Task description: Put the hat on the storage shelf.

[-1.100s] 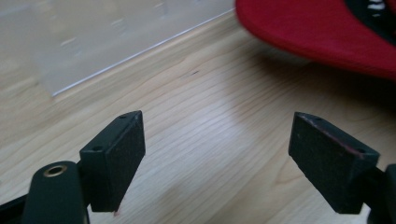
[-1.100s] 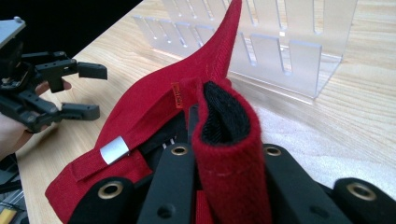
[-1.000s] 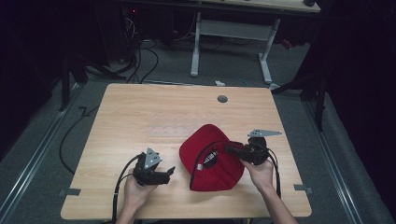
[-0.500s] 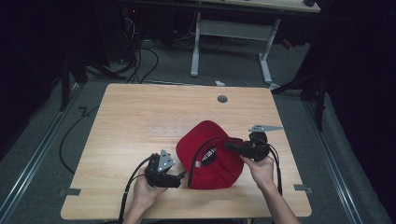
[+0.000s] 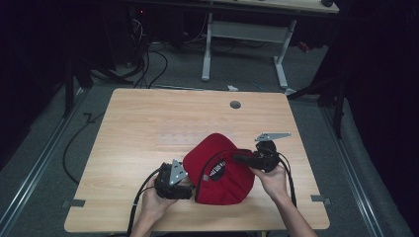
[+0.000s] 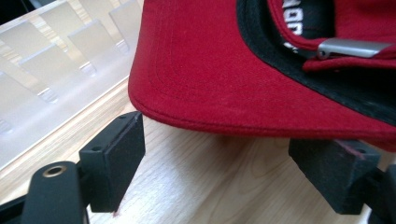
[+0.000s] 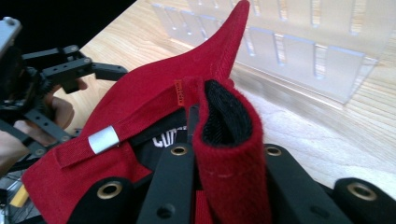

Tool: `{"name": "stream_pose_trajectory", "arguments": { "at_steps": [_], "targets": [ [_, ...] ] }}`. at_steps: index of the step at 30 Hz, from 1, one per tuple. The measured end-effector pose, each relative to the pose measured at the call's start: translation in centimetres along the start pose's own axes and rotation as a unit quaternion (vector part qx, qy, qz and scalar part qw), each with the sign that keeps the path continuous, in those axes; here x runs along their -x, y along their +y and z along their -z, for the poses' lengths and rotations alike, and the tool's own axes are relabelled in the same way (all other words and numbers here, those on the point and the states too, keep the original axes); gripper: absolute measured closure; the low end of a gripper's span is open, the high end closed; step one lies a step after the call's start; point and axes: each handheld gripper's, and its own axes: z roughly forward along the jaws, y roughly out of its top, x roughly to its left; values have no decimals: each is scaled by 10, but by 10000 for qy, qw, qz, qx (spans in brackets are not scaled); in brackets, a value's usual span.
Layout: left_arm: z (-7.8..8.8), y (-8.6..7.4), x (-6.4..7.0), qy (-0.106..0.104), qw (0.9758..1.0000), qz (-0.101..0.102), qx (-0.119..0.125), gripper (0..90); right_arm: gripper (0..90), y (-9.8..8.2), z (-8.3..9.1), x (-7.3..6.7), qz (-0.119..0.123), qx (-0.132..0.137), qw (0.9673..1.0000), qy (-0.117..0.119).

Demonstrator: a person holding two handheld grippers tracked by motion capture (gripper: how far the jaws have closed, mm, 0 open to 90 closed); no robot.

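Pinching a fold of the cap's (image 5: 220,170) rear band, the right tongs (image 7: 224,154) are clamped tight on it, with red cloth and black lining bunched up between the jaws. The left tongs (image 6: 233,172) stand wide open, their pads on either side of the brim's edge and just under it, not pressing on it; seen from above, the left tongs (image 5: 173,180) sit right against the cap's near-left edge, while the right tongs (image 5: 249,159) come in from the cap's far-right side. Between the two tongs the cap lies on the desk (image 5: 148,128), tilted so that its dark inside, a printed label and a silver strap buckle (image 7: 103,139) face up toward the person. Beyond the cap, away from both tongs, a clear plastic rack (image 7: 303,51) lies across the desk, and farther off is a small grey grommet (image 5: 235,104). By my judgement the work is at an early to middle stage: one side of the cap is secured and lifted a little, and the brim is lined up for a second grip but not yet taken. What seems left is closing the left tongs on the brim, then handling the cap with both, whether to turn, straighten or move it.
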Motion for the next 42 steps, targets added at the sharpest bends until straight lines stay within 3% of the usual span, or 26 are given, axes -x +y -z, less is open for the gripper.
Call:
{"name": "stream_pose_trajectory", "arguments": {
  "at_steps": [2,6,10,15,18,24,28,32,35,38,41,42],
  "targets": [
    [0,0,1,7,9999,-134,-23,186,826,1,0,-3,20,-18,10000,-14],
    [1,1,1,48,9998,-209,-3,208,824,1,-1,-2,-82,-34,9999,86],
    [1,2,2,173,9992,-358,110,309,822,2,-1,-5,-103,1,9997,219],
    [2,7,2,181,9990,-351,229,355,822,2,-4,-9,-46,-61,9998,183],
    [6,11,3,18,9990,-294,332,440,822,3,-5,-9,-59,-76,9995,315],
    [5,13,4,44,9990,-422,151,484,821,3,-5,-14,-31,-20,9995,315],
    [5,11,6,-86,9989,-450,3,536,819,3,-5,-17,-42,-40,9995,300],
    [6,11,6,-282,9987,-349,-258,621,818,3,-8,-14,-56,-139,9994,317],
    [9,14,6,-415,9982,-331,-265,676,807,3,-7,-8,-99,-160,9988,449],
    [11,19,10,-537,9970,-446,-323,698,798,4,-6,-8,-58,-86,9992,380],
    [13,24,18,-766,9937,-684,-459,767,751,7,-1,-7,-27,179,9997,143],
    [13,24,18,-766,9937,-684,-459,785,750,8,0,-6,-45,245,9997,78]
  ]
}}
